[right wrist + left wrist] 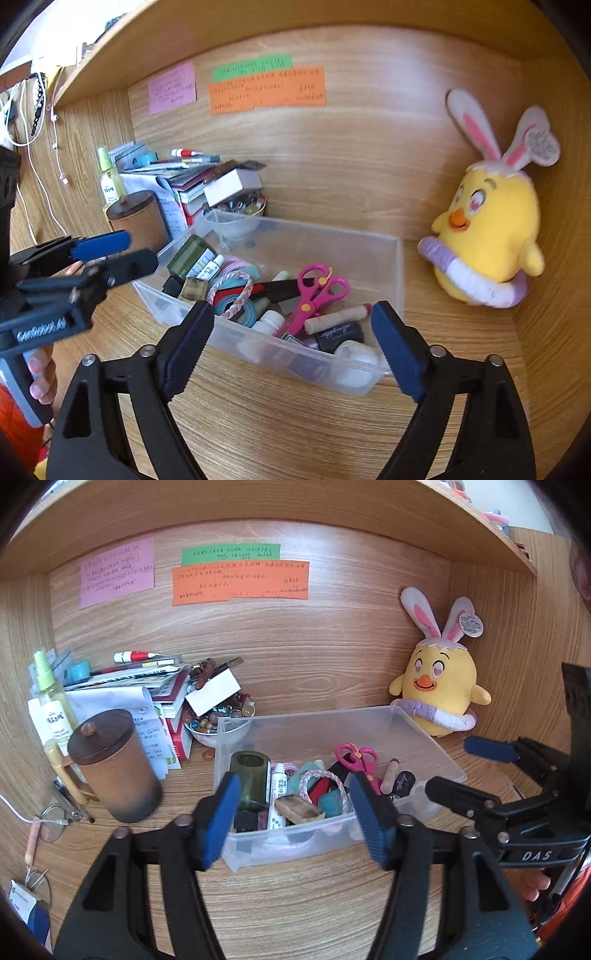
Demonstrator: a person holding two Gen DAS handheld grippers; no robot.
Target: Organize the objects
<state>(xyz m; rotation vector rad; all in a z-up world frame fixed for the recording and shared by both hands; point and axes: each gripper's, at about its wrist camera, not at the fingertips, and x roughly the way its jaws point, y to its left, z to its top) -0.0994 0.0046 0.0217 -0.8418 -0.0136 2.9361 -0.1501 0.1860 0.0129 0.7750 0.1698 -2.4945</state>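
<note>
A clear plastic bin (424,734) (397,266) sits on the wooden desk, holding pink scissors (360,758) (314,295), a green bottle (251,775) (188,256), a white tube (277,794), a braided bracelet (231,291), a cork-like stick (338,317) and other small items. My left gripper (299,821) is open and empty, just before the bin's near wall; it also shows in the right wrist view (118,251). My right gripper (291,349) is open and empty at the bin's near right corner; it also shows in the left wrist view (458,768).
A yellow chick plush (441,686) (487,236) stands right of the bin. A brown lidded mug (114,764) (138,218), a spray bottle (50,694), a pile of books and papers (147,698) and a bowl of beads (221,720) crowd the left. Sticky notes (240,579) hang on the back panel.
</note>
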